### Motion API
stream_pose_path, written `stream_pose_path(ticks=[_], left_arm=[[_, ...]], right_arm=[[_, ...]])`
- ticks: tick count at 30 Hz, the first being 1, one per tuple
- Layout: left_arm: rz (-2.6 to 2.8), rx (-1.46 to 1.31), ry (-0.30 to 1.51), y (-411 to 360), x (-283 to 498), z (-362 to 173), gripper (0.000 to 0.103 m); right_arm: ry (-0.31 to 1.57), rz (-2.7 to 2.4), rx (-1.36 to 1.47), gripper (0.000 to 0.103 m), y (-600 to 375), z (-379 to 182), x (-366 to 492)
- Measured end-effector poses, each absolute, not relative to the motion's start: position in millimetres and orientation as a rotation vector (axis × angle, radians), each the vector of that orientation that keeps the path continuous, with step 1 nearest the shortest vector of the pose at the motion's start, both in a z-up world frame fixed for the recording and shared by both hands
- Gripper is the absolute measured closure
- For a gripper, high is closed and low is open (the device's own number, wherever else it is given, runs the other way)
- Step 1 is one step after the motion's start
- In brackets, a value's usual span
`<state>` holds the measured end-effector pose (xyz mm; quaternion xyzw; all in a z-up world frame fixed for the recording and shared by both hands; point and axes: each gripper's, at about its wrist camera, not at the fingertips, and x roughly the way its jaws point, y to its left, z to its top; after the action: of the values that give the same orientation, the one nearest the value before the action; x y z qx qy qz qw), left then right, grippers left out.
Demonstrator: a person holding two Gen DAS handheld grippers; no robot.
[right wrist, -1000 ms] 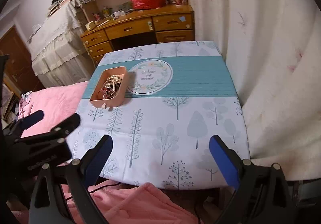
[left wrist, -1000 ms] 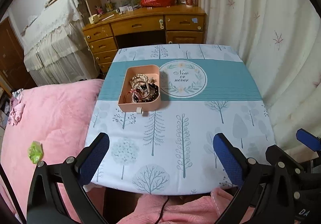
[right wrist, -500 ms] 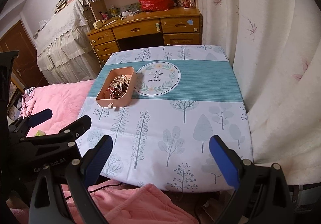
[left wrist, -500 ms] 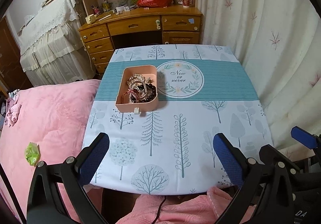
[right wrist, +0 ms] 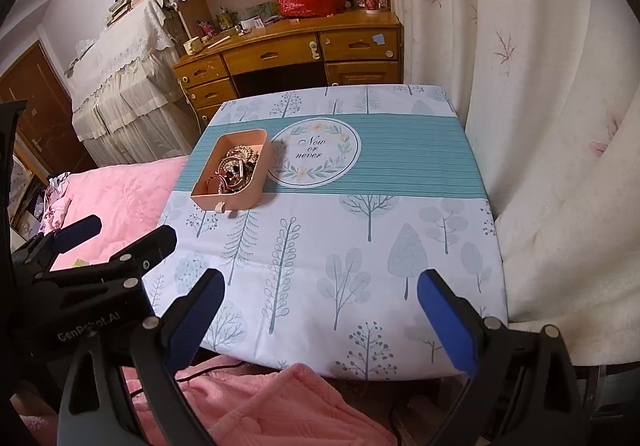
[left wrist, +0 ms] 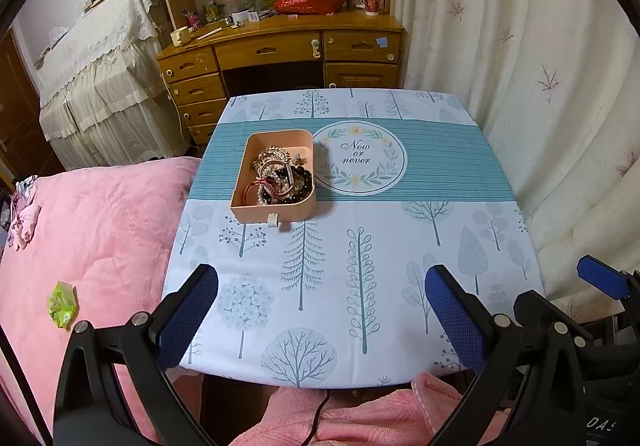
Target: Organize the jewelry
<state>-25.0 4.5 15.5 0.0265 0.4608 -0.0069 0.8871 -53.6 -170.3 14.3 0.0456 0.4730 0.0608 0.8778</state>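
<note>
Here we hold both grippers, left (left wrist: 320,320) and right (right wrist: 320,320), fingers wide and empty, short of the box (left wrist: 274,176), where the jewelry (left wrist: 280,178) lies heaped together.

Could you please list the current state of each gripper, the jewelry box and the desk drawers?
left gripper: open, empty, held above the near table edge.
right gripper: open, empty, held above the near table edge.
pink box: lidless, upright on the tablecloth, beside the round print.
jewelry: heaped and tangled inside the box.
desk drawers: all shut.
</note>
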Motion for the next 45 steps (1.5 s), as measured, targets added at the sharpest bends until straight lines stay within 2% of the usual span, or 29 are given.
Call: stream_pose_path(ticks=[45], left_arm=[[0.011,0.044,0.953,7.2,-33.1,15.1,0.001]], right_arm=[[1.007,0.125,0.106,0.005,-179.5,2.1,-57.0]])
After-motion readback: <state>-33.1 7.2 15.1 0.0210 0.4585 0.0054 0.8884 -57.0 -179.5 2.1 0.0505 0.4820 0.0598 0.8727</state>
